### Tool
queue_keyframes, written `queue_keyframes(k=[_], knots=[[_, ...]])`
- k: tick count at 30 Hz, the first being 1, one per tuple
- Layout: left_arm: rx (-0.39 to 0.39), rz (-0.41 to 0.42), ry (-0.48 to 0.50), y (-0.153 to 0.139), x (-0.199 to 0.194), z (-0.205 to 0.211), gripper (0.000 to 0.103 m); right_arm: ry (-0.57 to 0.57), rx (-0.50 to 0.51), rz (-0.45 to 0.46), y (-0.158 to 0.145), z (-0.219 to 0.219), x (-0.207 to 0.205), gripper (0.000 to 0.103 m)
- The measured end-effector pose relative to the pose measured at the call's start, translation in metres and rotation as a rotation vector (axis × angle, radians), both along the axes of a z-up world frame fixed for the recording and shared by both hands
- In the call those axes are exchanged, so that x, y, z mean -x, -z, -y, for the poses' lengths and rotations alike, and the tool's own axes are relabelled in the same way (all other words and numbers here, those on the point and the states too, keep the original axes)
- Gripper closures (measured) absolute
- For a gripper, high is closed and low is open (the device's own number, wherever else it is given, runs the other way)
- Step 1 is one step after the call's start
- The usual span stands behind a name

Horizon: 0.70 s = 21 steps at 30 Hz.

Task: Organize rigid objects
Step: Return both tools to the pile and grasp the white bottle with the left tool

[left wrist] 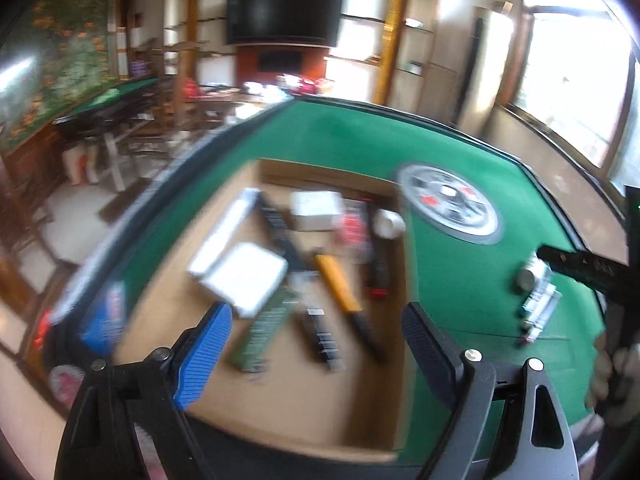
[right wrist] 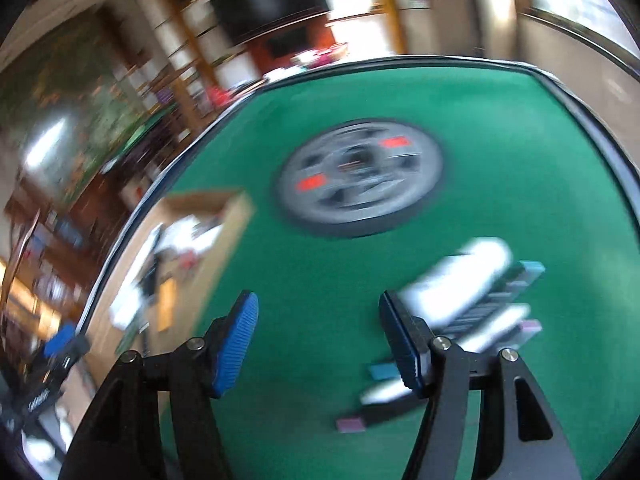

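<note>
Hovering over cardboard tray (left wrist: pixel 360 420), left tool (left wrist: pixel 316 336) wide open, empty; right tool (right wrist: pixel 320 340) part-open, empty, above green table (right wrist: pixel 320 264).

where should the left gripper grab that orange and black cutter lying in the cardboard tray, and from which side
Probably the orange handle, from above. The cutter lies flat in the cardboard tray, so close the open left gripper across its narrow width, jaws square to its long axis. The orange part looks thicker than the black end, though the frame is blurred.
</note>
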<state>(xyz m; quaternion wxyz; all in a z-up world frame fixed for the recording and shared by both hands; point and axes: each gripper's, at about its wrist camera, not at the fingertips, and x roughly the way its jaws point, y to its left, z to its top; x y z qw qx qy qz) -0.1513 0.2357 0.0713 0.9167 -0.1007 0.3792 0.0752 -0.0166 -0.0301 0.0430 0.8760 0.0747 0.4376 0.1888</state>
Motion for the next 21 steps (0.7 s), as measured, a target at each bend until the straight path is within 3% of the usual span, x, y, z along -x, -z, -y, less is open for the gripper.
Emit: queue_keyframes(k=[5,9,16,19,21], knots=[[0.034,-0.063,0.175,0.009,-0.038,0.056,0.013,0.200,-0.028,0.013,0.014,0.079,-0.024,0.041],[0.017,-0.068,0.306,0.013,-0.070,0.113,0.013,0.286,-0.047,0.016,0.032,0.118,-0.040,0.041],[-0.088,-0.038,0.518,0.025,-0.135,0.206,0.014,0.340,-0.172,-0.024,0.053,0.152,-0.049,0.041],[-0.068,-0.036,0.575,0.031,-0.158,0.228,0.014,0.334,-0.215,-0.024,0.051,0.157,-0.047,0.040],[-0.059,-0.058,0.608,0.038,-0.172,0.237,0.022,0.323,-0.223,-0.025,0.050,0.154,-0.045,0.040]])
